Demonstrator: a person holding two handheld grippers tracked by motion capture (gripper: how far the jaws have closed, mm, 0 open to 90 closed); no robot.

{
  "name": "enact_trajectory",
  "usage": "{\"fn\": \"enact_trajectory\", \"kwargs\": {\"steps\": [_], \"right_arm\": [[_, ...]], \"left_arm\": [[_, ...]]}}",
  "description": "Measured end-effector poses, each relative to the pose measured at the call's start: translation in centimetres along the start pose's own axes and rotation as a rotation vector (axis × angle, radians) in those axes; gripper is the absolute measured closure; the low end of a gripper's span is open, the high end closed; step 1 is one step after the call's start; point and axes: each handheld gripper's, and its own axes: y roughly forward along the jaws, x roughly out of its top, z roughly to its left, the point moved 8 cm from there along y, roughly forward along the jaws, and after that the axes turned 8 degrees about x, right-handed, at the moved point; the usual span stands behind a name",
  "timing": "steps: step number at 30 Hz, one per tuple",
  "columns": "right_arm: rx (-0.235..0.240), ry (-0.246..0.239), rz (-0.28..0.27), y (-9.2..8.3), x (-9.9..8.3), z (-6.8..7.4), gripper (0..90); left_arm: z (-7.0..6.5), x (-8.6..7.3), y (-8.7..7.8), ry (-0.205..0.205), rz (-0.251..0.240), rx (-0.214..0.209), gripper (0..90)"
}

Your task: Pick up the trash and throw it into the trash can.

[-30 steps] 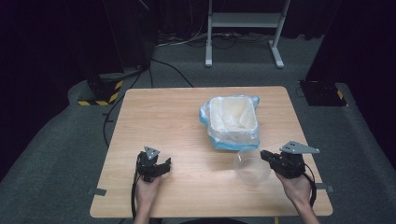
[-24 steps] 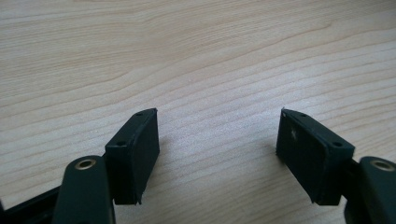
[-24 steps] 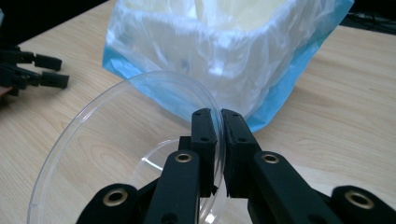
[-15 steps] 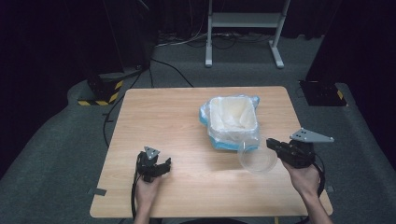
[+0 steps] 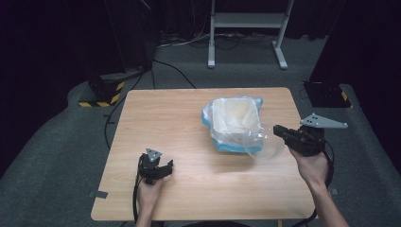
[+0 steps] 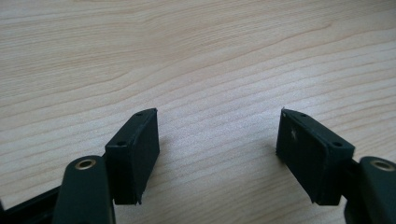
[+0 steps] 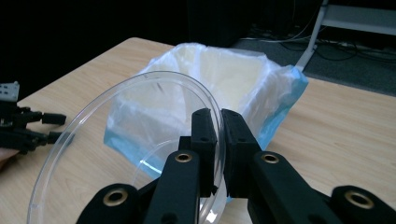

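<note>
A clear round plastic dish (image 5: 265,142) (image 7: 126,130) hangs tilted in the air, with my right gripper (image 5: 280,130) (image 7: 219,116) shut on its rim. The dish is at the near right edge of a blue bin lined with a pale plastic bag (image 5: 235,120) (image 7: 224,79). My left gripper (image 5: 166,166) (image 6: 217,135) rests low on the wooden table (image 5: 165,118) near its front left, open with bare wood between its pads. The right gripper view also takes in the left gripper (image 7: 28,128) at its far left.
Dark grey floor surrounds the table. A metal stand (image 5: 246,28) and cables lie beyond the far edge. A black case (image 5: 326,92) sits by the back right corner. Yellow-black tape marks a base (image 5: 101,94) at the back left.
My right gripper has risen with the clear dish off the table and moved toward the bin's right side. The left gripper has stayed where it was.
</note>
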Motion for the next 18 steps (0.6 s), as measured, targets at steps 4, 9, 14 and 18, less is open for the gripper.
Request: {"fn": "enact_trajectory", "kwargs": {"steps": [4, 9, 14, 18], "right_arm": [[-0.003, 0.016, -0.013, 0.2, 1.1, -0.6, 84.5], [-0.006, 0.028, -0.024, 0.7, 2.5, -1.0, 84.5], [-0.026, 0.025, -0.032, 1.4, 3.3, -1.5, 84.5], [-0.033, 0.035, -0.034, 1.9, 3.6, -1.9, 84.5]], "left_arm": [[0.0, 0.0, 0.0, 0.000, 0.001, -0.001, 29.6], [0.0, 0.0, 0.0, 0.000, 0.001, -0.001, 29.6], [0.0, 0.0, 0.0, -0.002, -0.001, -0.001, 29.6], [0.0, 0.0, 0.0, -0.004, -0.002, 0.000, 29.6]]}}
